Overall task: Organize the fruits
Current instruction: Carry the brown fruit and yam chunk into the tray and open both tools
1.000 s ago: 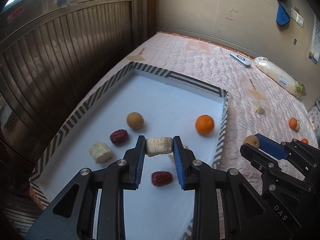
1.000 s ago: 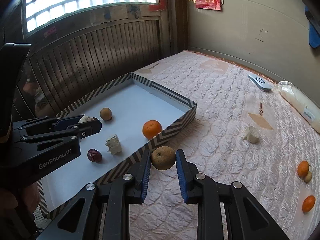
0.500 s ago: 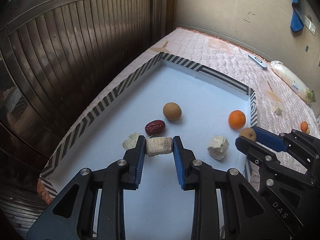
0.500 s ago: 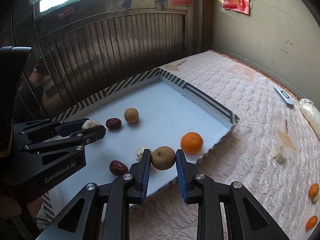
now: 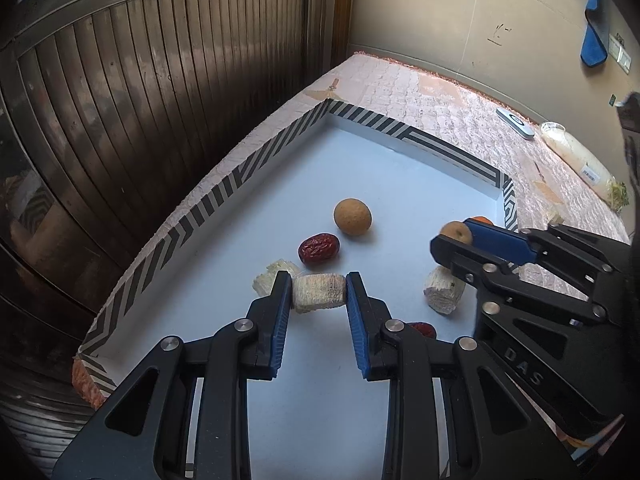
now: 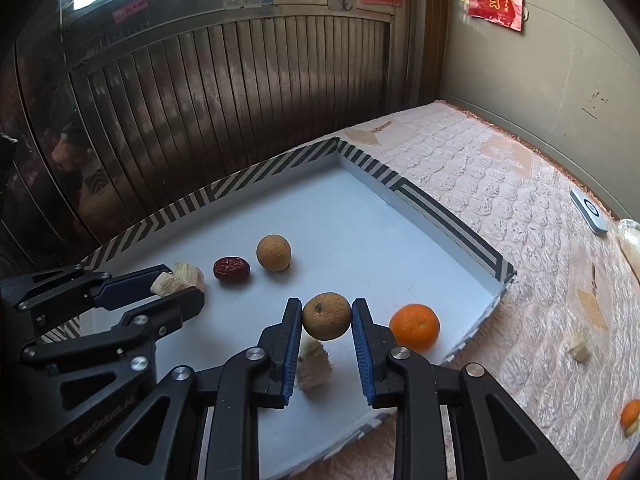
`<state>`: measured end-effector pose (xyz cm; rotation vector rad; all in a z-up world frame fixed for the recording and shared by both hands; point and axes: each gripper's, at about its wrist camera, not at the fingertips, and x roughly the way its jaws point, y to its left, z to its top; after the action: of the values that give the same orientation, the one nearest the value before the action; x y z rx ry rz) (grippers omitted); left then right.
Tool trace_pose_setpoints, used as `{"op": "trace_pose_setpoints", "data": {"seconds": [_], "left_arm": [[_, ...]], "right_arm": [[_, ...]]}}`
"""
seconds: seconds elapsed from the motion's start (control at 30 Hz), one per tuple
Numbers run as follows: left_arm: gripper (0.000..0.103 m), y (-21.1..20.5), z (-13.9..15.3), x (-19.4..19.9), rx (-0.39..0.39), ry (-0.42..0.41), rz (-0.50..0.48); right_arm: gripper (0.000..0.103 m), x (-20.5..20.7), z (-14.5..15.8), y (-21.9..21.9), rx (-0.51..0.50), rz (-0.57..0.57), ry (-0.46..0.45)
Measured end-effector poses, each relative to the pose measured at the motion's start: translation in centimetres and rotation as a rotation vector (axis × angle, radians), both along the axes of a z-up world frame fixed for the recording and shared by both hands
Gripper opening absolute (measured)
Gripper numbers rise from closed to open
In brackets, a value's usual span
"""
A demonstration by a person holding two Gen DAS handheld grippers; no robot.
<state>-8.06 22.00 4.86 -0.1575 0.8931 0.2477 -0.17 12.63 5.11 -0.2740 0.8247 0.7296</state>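
Observation:
My left gripper [image 5: 319,292] is shut on a pale fibrous chunk [image 5: 318,293] and holds it over the white tray [image 5: 448,148], near its left wall. My right gripper [image 6: 326,316] is shut on a round brown fruit [image 6: 326,315] above the tray, to the right of the left gripper. In the tray lie a brown round fruit [image 5: 352,216], a red date [image 5: 319,248], a pale chunk [image 5: 444,294], another pale chunk [image 5: 266,278] behind the left finger, a second date [image 5: 422,328] and an orange [image 6: 414,327].
The tray has black-and-white striped walls and sits on a quilted pink mattress [image 6: 500,184]. On the mattress lie a pale chunk [image 6: 578,346], small oranges [image 6: 630,414], a white remote [image 6: 590,212] and a plastic bag [image 5: 576,156]. A dark slatted metal gate [image 5: 160,100] stands beyond the tray's left side.
Both grippers have moved left and further over the tray with their loads. The right gripper, earlier over the mattress beside the tray wall, now holds the brown fruit above the tray floor.

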Motion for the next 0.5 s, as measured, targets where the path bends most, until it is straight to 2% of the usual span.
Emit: {"op": "trace_pose_setpoints", "data": {"seconds": [0.5], "left_arm": [[0.027, 0.1, 0.0, -0.2, -0.01, -0.011, 0.004]], "right_arm": [[0.024, 1.4, -2.5, 2.2, -0.028, 0.023, 0.06]]}}
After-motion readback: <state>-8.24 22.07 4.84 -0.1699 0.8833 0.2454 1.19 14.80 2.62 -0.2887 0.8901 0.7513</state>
